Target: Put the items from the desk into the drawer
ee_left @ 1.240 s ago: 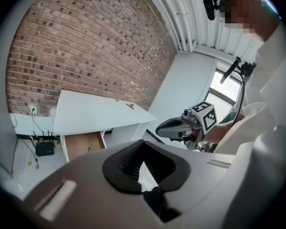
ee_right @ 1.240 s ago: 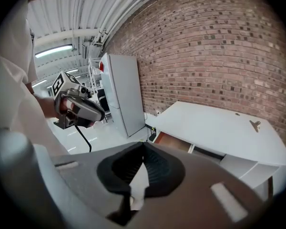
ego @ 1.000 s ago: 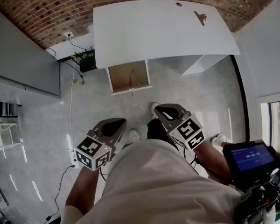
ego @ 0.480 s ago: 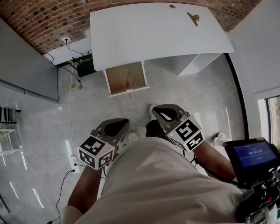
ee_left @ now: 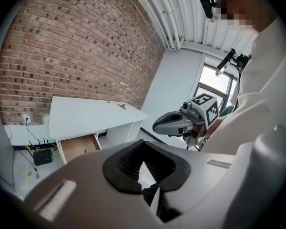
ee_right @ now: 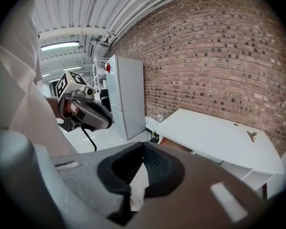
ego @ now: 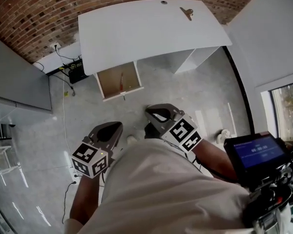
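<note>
A white desk (ego: 136, 28) stands against the brick wall, a good way ahead of me. A small brown clip (ego: 187, 12) lies near its far right corner. Under the desk's left end a drawer (ego: 118, 79) is pulled out, with a thin red item (ego: 121, 78) inside. Both grippers are held close to the person's chest, far from the desk. My left gripper (ego: 110, 130) is shut on nothing, its tips (ee_left: 144, 144) together. My right gripper (ego: 158, 116) is also shut and empty, and in its own view its jaws (ee_right: 143, 147) meet in front of the desk (ee_right: 214, 140).
A black box with cables (ego: 75, 72) sits on the floor left of the desk. A tall grey cabinet (ego: 14, 77) stands at the left. A device with a blue screen (ego: 256, 152) hangs at the person's right. Grey floor lies between me and the desk.
The head view has shifted: the desk and drawer sit further left and higher in the picture. Both grippers stay shut at the chest, drifting slightly left with the view.
</note>
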The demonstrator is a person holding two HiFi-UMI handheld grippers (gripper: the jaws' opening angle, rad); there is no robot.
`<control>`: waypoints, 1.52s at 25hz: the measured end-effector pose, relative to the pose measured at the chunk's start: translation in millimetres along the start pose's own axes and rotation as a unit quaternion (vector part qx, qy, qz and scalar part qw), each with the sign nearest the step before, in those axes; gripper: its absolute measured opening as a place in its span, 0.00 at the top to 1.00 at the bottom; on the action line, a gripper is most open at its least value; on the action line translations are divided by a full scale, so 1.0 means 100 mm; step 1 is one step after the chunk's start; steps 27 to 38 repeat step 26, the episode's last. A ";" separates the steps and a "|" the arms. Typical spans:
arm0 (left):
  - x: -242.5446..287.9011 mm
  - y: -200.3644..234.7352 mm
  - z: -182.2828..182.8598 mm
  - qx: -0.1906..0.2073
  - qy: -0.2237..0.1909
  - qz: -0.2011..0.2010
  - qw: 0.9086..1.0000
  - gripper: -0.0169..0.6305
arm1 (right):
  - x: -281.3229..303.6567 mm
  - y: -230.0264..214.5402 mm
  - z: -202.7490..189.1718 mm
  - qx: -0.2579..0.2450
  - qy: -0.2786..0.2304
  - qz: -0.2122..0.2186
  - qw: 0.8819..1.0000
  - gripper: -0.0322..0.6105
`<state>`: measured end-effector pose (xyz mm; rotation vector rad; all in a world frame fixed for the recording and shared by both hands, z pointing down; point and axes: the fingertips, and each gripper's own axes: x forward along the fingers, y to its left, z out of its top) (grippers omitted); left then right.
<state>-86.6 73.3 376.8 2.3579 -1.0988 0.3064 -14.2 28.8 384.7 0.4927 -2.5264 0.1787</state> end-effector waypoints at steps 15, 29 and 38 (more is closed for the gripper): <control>0.08 0.02 -0.08 -0.004 0.012 0.000 1.000 0.96 | 0.01 0.04 -0.08 0.004 0.005 0.005 1.000 0.95; 0.17 0.04 -0.15 -0.006 0.019 -0.002 1.000 0.96 | -0.01 0.00 -0.14 0.004 0.009 0.000 1.000 0.95; 0.17 0.04 -0.15 -0.006 0.019 -0.002 1.000 0.96 | -0.01 0.00 -0.14 0.004 0.009 0.000 1.000 0.95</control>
